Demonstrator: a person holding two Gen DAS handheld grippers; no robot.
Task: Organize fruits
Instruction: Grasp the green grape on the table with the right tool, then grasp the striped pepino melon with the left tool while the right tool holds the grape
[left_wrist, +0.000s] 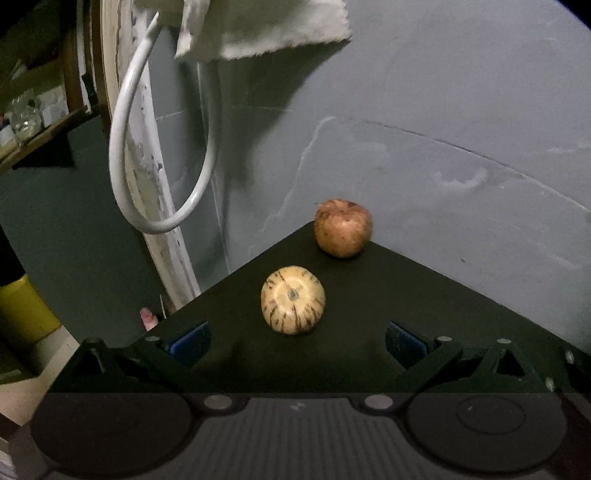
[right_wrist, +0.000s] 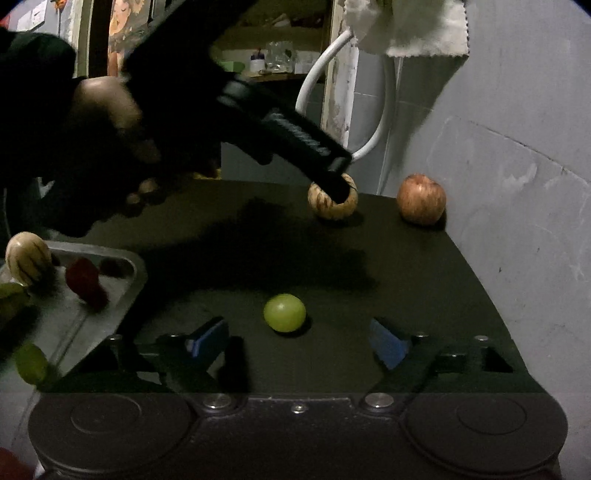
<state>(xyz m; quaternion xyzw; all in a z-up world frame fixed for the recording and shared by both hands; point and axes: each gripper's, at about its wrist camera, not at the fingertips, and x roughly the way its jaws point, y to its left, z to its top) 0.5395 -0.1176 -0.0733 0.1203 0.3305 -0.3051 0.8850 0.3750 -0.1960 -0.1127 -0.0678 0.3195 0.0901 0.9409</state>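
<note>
Dark bench (right_wrist: 424, 280) in a grey-walled (left_wrist: 461, 92) corner; both tongs (left_wrist: 295, 341) (right_wrist: 299, 341) apart, left around striped melon (left_wrist: 293, 300), right around grape (right_wrist: 284, 312); tray (right_wrist: 125, 295) left.

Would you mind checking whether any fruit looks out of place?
Yes: three fruits sit loose on the black table, not on the metal tray: a green grape, a striped melon and an apple.

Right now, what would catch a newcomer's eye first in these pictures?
Probably the round green fruit on the dark tabletop, lying between the right gripper's open blue-padded fingers. Farther back, the left gripper is open around a cream striped fruit, with a reddish apple in the corner by the grey wall.
</note>
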